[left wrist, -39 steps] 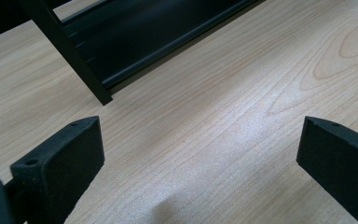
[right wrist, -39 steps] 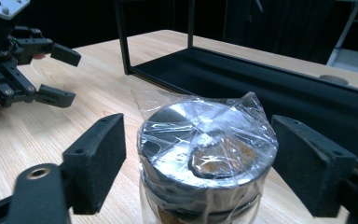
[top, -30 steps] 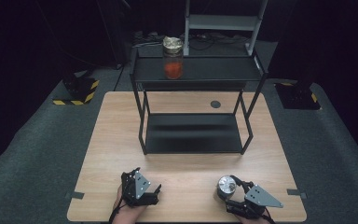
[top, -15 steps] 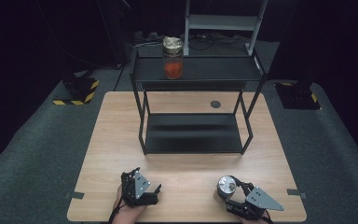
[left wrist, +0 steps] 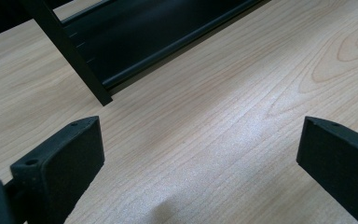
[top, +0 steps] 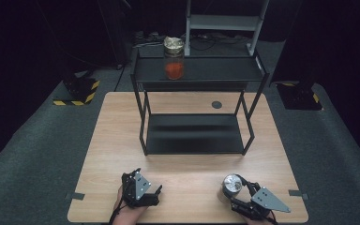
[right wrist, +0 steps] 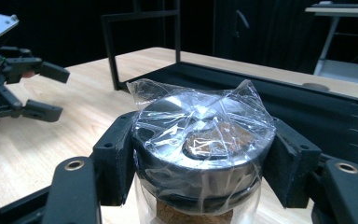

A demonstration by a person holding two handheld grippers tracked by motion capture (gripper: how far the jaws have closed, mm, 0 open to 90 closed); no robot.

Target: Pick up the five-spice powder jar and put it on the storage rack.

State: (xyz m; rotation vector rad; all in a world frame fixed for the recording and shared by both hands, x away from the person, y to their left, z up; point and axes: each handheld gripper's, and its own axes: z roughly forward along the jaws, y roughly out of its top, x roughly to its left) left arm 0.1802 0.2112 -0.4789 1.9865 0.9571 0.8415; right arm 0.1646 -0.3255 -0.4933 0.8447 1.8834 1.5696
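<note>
Your right gripper (top: 238, 193) squeezes the jar (top: 232, 185) by its wrapped lid, low near the surface (top: 187, 176) edge, your left gripper (top: 146, 190) is open, and the slick wrap could let it slip.

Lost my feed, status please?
Right gripper shut on wrapped-lid jar. Left gripper open, empty. Shelf rack ahead; red-filled jar on top shelf.

Overhead light brightens the wooden table (top: 187, 187) against dark surroundings; glare glints on plastic wrap (right wrist: 200, 121), nearby tongs blurred.
</note>
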